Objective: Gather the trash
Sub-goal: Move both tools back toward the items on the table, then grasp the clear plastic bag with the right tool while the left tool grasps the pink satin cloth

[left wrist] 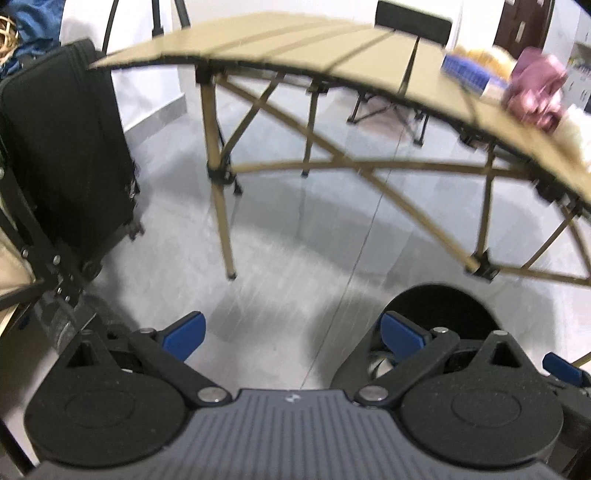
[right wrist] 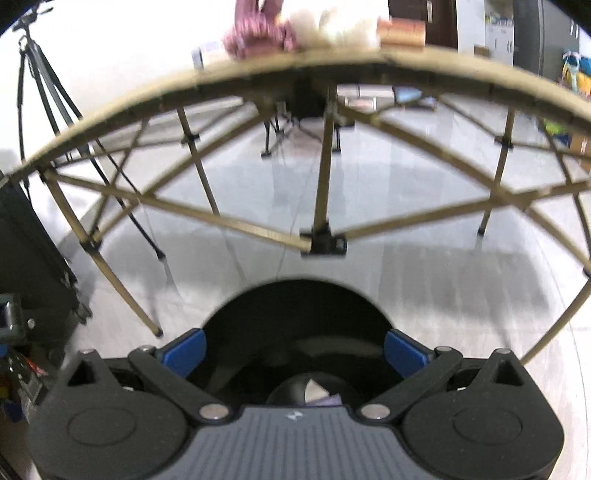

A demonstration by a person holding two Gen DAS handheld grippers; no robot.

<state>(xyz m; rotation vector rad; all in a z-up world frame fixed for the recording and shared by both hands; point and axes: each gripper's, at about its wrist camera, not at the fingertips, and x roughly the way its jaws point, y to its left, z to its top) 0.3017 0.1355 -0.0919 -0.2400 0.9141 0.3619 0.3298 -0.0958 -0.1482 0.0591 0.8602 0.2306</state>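
A black trash bin [right wrist: 295, 314] stands on the floor right under my right gripper [right wrist: 294, 349], whose blue-padded fingers are open and empty over its mouth. Pale scraps [right wrist: 317, 391] lie deep inside it. In the left wrist view the same bin [left wrist: 436, 310] sits low at the right, beside my open, empty left gripper [left wrist: 293, 332], which hangs over bare floor. On the tan folding table [left wrist: 295, 40] lie a crumpled purple item [left wrist: 535, 88], a blue pack [left wrist: 465, 74] and pale wrappers. The purple item [right wrist: 255, 33] and a brown box [right wrist: 402, 33] show along the table edge [right wrist: 147, 96].
A black suitcase [left wrist: 70, 147] stands at the left by a frame with bolts [left wrist: 48, 266]. Crossed table legs [right wrist: 325, 236] rise just beyond the bin. A tripod [right wrist: 40, 85] stands at the back left, a black chair [left wrist: 410, 26] behind the table. Grey tiled floor [left wrist: 280, 258] spreads below.
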